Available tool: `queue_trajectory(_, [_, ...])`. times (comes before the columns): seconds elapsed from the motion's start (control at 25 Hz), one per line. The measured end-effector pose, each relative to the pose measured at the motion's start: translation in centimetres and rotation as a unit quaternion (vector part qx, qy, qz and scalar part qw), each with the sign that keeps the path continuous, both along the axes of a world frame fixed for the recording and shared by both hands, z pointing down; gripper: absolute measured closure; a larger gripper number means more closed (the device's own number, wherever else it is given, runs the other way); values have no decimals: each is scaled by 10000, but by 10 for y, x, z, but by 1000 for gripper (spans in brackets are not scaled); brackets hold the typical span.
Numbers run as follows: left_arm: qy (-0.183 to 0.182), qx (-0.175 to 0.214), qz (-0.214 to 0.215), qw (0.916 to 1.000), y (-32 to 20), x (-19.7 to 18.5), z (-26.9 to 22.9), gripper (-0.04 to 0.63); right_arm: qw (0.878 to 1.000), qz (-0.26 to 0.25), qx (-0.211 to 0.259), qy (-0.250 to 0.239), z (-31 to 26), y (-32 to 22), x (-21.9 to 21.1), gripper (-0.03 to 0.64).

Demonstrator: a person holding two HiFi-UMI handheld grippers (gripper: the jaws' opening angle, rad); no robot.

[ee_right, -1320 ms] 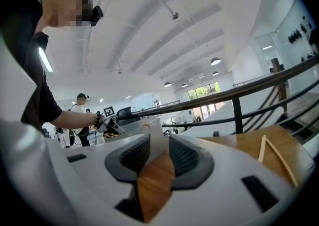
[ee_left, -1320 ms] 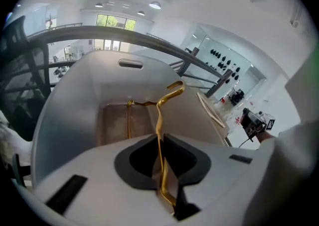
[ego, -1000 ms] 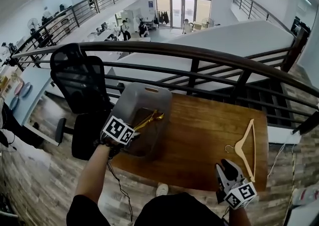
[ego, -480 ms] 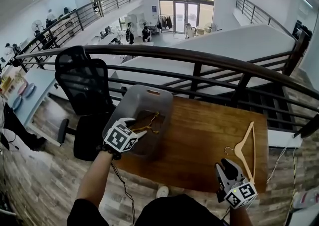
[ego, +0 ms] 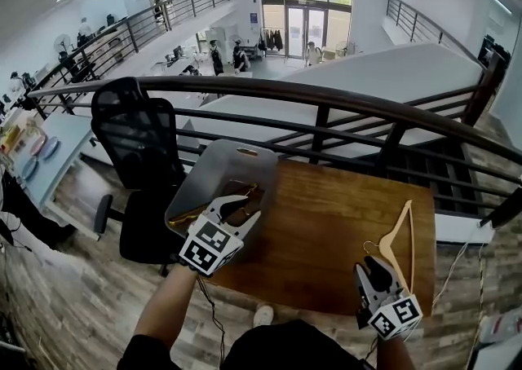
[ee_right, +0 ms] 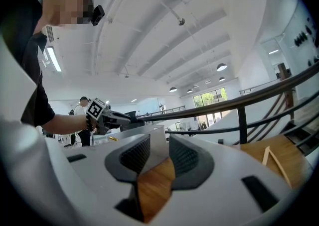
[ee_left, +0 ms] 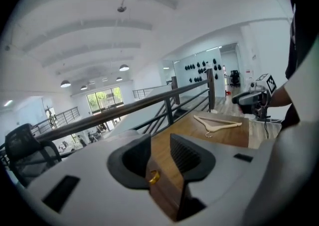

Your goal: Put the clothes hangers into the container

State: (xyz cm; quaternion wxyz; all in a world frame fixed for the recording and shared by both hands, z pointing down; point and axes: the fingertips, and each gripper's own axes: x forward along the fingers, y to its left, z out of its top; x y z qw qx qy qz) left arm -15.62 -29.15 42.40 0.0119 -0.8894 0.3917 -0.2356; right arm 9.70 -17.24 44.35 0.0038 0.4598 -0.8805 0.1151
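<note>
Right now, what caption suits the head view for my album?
A gold hanger in the grey container, a wooden hanger lying on the table by the railing.

Container (ego: 208,173): grey plastic bin, open top, at left end of table (ego: 326,222).
Gold hanger (ego: 247,191): lying inside the bin.
Wooden hanger (ego: 395,224): flat on the table's right side.

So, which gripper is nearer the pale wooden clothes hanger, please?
Right. The right gripper sits close by the hanger; the left gripper, its empty jaws just closed partway, is far off at the grey plastic container.
</note>
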Motion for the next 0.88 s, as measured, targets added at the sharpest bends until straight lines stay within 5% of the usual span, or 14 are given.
queue_trajectory(0.24, [900, 492, -202, 9945, 30, 32, -18, 551, 9997, 184, 172, 48, -2, -4, 22, 509])
queue_trajectory(0.6, [2301, 671, -328, 9703, 68, 80, -11, 561, 9988, 483, 101, 36, 10, 10, 59, 522])
queue_trajectory(0.88, [2412, 466, -140, 9692, 79, 112, -4, 561, 9961, 812, -184, 301, 37, 13, 95, 522])
